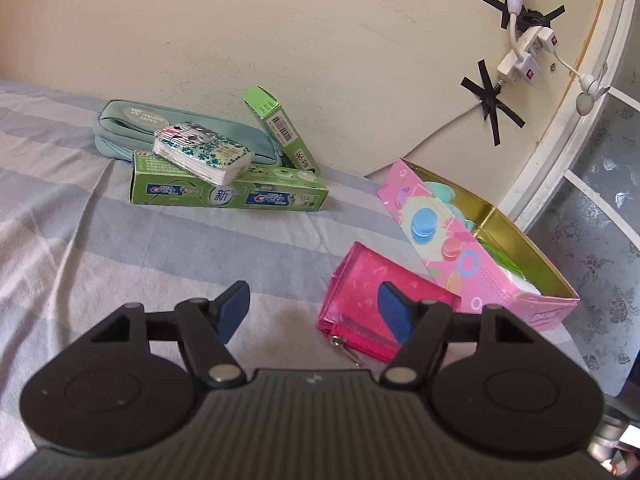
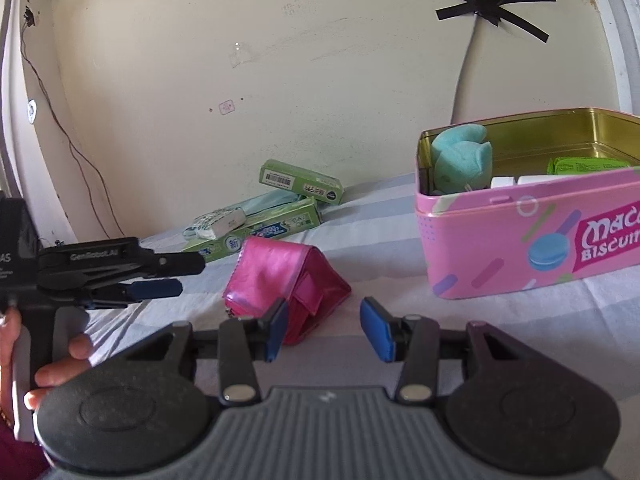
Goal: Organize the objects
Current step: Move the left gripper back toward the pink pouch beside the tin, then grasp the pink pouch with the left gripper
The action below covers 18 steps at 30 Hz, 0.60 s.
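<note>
Your right gripper [image 2: 324, 330] fingers are spread, empty, beside the pink wallet [image 2: 280, 276]; its floppy fold may slip; left gripper [image 1: 312, 312] likewise released.

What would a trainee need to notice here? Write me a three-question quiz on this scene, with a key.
1. True or false: the pink biscuit tin has its lid on.
2. Which item lies on top of the long green toothpaste box?
A. the pink wallet
B. the tissue pack
C. the teal pouch
3. Fill in: the soft toy inside the tin is ____ in colour.

Key
1. False: the tin is open, its gold inside showing.
2. B: the tissue pack rests on that box, while the wallet lies apart on the bedsheet, nearer the open left gripper and right gripper.
3. Teal.
</note>
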Tool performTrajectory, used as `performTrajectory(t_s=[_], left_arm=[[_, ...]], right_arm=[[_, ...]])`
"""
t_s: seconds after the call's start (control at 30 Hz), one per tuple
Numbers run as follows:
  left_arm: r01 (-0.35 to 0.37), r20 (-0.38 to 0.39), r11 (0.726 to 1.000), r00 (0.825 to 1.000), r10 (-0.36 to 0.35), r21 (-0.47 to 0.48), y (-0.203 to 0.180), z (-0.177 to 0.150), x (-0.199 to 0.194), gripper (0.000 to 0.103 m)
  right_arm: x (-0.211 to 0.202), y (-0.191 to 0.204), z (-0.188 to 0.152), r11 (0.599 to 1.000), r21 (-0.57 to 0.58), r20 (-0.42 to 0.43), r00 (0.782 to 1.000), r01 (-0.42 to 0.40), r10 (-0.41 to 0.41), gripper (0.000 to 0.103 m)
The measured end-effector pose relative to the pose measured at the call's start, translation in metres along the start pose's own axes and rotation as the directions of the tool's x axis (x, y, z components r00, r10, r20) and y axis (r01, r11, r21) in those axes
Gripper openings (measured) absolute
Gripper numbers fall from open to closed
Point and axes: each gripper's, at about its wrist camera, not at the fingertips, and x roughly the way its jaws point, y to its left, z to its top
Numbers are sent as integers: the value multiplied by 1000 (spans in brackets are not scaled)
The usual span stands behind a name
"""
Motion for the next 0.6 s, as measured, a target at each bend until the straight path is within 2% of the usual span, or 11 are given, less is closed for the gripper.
performTrajectory(t_s=[0.07, 0.2, 0.33, 0.5, 0.57, 0.6], left_arm=[[11, -5, 1000, 1000, -10, 3, 0, -2, -2, 72], [-15, -25, 999, 1000, 16, 36, -3, -6, 1, 72], [-33, 1, 995, 999, 33, 93, -10, -7, -2, 72], [-96, 35, 988, 995, 92, 120, -9, 4, -2, 72], [-83, 20, 987, 997, 81, 141, -11, 12, 1, 78], [-52, -6, 986, 999, 54, 158, -12, 16, 5, 86]], right_arm=[[3, -3, 2, 999, 10, -13, 999, 31, -31, 42], [7, -6, 3, 998, 21, -23, 998, 55, -55, 42], [5, -6, 3, 998, 18, -12, 998, 54, -54, 42], [0, -3, 5, 1000, 17, -9, 1000, -15, 15, 42], [1, -4, 7, 997, 41, -20, 997, -73, 74, 43], [4, -3, 8, 995, 49, -35, 995, -93, 94, 43]])
